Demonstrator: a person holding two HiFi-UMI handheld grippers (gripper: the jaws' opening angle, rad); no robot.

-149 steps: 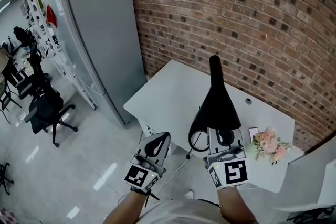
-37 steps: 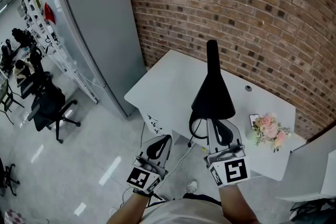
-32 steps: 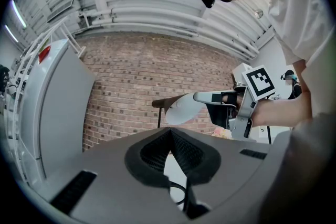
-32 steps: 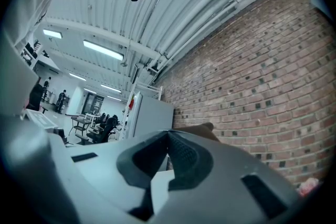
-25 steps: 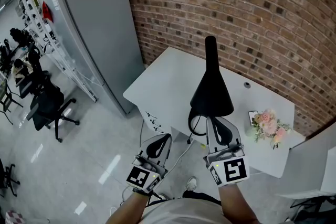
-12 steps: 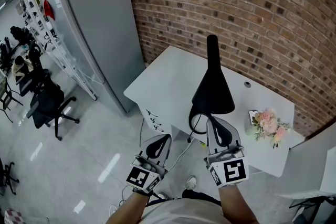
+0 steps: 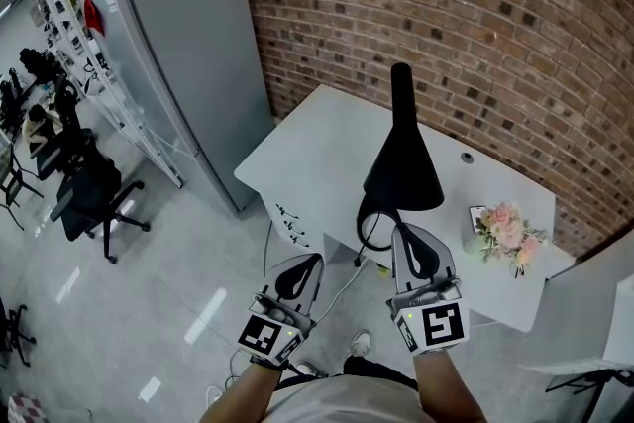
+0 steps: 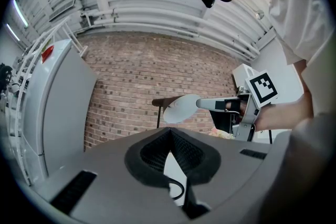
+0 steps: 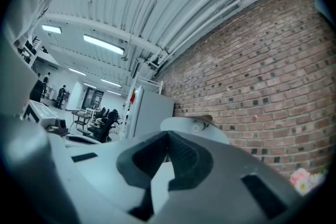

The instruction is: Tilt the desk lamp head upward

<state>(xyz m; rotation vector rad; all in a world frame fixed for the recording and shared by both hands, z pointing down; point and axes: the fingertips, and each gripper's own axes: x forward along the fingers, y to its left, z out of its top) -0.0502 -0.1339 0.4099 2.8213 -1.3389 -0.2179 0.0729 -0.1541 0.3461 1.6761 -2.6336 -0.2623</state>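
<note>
**Head view, read left to right.** At 9 o'clock a black wheeled office chair [image 7: 84, 198] stands on the glossy floor. A tall grey metal cabinet [image 7: 188, 64] at 11 o'clock backs onto the red brick wall [image 7: 475, 5].

**Left gripper.** The left gripper [image 7: 309, 263] is held over the floor at 7 o'clock, off the near edge of the white rectangular desk [image 7: 317, 163]. The left forearm [image 7: 243, 396] enters from 6 o'clock, and the gripper points toward 1 o'clock with its marker cube nearest the person. In its own view the left gripper [image 8: 169, 132] has its black ribbed pads pressed together at the tips, with nothing between them.

**Lamp.** The black desk lamp [image 7: 401, 163] stands on the desk at picture centre. Its conical lamp head [image 7: 404, 178] widens toward the camera, and the stem runs off toward 12 o'clock.

**Right gripper.** The right gripper [image 7: 404, 235], at 5 o'clock, points toward 12 o'clock in line with the right forearm [image 7: 444, 381]. Its tips lie directly below the near rim of the lamp head. Its own view shows the right gripper [image 9: 168, 136] with jaws closed on nothing, and the head's pale inside [image 9: 194, 127] just beyond them at 12 o'clock. In the left gripper view the right gripper [image 8: 199, 104] seems to meet the lamp head [image 8: 181, 107] at its rim, though contact cannot be confirmed.

**Desk, far right.** A small bunch of pink flowers [image 7: 505, 233] sits on the desk at 4 o'clock from the lamp.
</note>
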